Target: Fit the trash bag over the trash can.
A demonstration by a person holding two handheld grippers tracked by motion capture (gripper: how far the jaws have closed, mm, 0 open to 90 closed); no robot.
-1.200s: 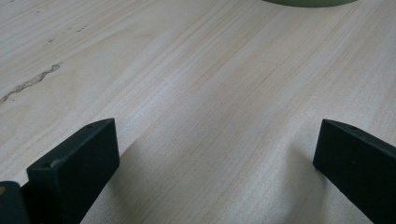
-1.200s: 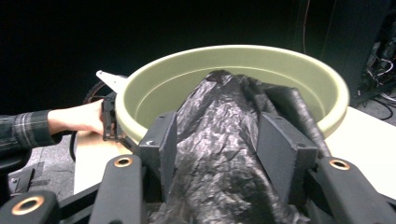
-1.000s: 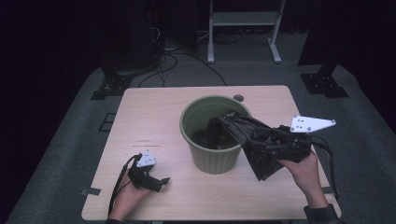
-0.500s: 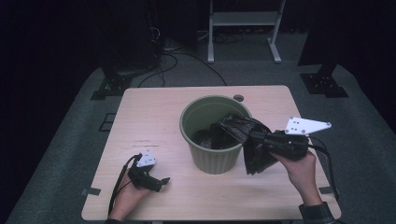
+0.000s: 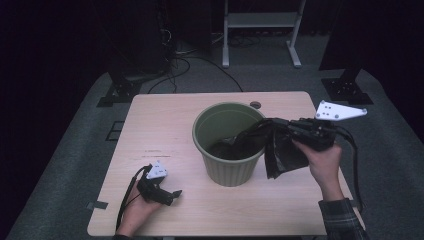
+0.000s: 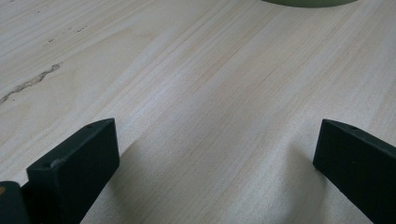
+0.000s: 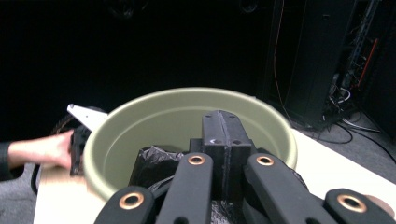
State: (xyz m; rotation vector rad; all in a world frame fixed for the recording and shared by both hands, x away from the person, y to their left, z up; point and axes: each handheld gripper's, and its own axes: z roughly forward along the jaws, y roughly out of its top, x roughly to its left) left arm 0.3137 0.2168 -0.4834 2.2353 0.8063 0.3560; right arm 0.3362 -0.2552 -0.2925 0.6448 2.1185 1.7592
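Note:
A green plastic bin [image 5: 229,170] stands upright in the middle of the wooden table [image 5: 165,125]. A black plastic bag [image 5: 280,150] lies partly inside it and hangs over its right rim. My right gripper [image 5: 276,124], level with the rim on the bin's right, is shut on the bag's upper edge. In the right gripper view the closed jaws [image 7: 223,128] point over the bin [image 7: 154,116], with the bag [image 7: 152,163] under them. My left gripper [image 5: 172,195] rests on the table at the front left, open with nothing between its fingers [image 6: 74,163].
The bin's base edge [image 6: 308,2] lies ahead of the left gripper. A small dark disc [image 5: 256,105] sits near the table's far edge. Stands and cables [image 5: 175,55] are on the dark floor beyond. Bare tabletop lies left of the bin.
The right gripper has risen and shifted toward the far side, lifting the bag's hanging edge up along the bin's right rim. The left gripper has stayed where it was.

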